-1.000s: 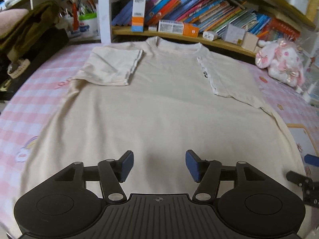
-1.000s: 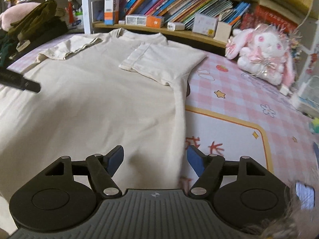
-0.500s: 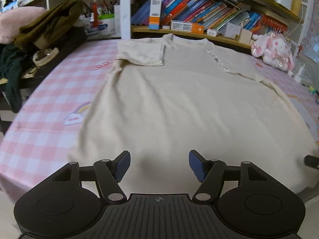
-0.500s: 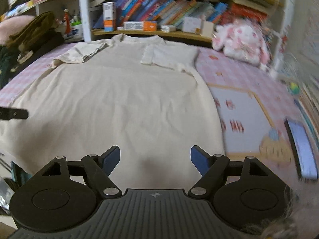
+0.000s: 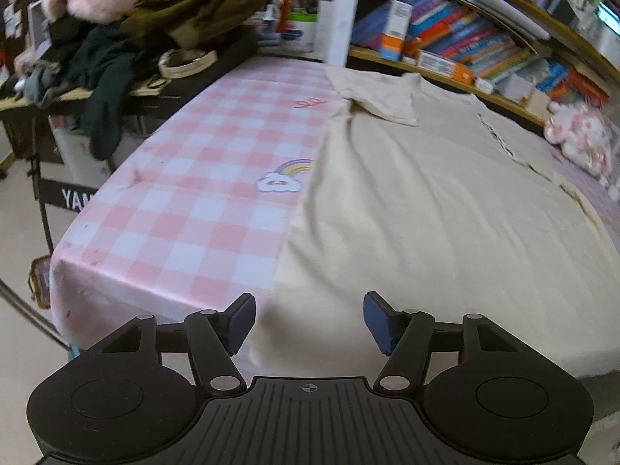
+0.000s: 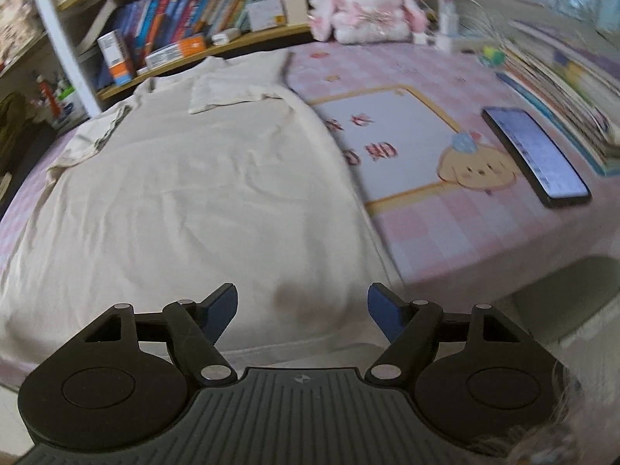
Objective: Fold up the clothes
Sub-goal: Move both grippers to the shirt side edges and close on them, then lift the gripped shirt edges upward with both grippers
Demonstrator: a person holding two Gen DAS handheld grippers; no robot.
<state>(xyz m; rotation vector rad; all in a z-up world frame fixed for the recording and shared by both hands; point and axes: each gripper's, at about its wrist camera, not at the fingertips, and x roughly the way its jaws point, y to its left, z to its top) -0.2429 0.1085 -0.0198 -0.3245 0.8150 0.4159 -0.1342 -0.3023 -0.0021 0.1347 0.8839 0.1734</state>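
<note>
A cream T-shirt (image 5: 426, 201) lies flat on the pink checked table (image 5: 193, 193), both sleeves folded in over the body. It also shows in the right wrist view (image 6: 186, 201). My left gripper (image 5: 309, 321) is open and empty, above the shirt's bottom left corner at the table's near edge. My right gripper (image 6: 302, 310) is open and empty, above the shirt's bottom hem near its right corner.
A pile of dark clothes (image 5: 116, 38) sits on a side stand at the left. A bookshelf (image 5: 465, 46) runs along the back. A pink plush rabbit (image 6: 364, 4) sits at the back right. A phone (image 6: 534, 155) and a cartoon mat (image 6: 407, 143) lie right of the shirt.
Both grippers have pulled back toward the near table edge and apart: the left toward the shirt's bottom left corner, the right toward the bottom right. Both stay open.
</note>
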